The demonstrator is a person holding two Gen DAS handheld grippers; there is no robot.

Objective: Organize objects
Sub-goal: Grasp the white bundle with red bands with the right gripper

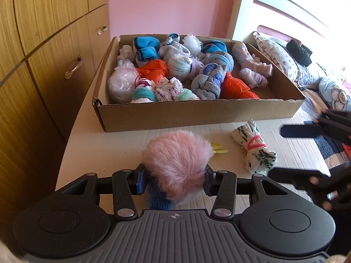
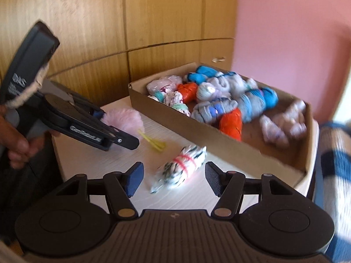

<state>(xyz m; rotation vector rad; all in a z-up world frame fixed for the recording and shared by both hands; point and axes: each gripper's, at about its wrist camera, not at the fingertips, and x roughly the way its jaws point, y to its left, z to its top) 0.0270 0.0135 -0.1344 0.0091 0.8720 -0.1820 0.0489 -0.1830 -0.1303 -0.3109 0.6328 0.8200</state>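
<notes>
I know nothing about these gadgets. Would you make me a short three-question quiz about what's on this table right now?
1. True or false: the left hand-held gripper is closed on the fluffy pink pompom.
2. Which lies between the right hand-held gripper's open jaws? A) an orange bundle B) the white, green-patterned bundle tied with pink elastic C) the yellow band
3. Fill in: most tied bundles sit in the brown ____ box.

Key: 1 true; 2 B; 3 cardboard.
</notes>
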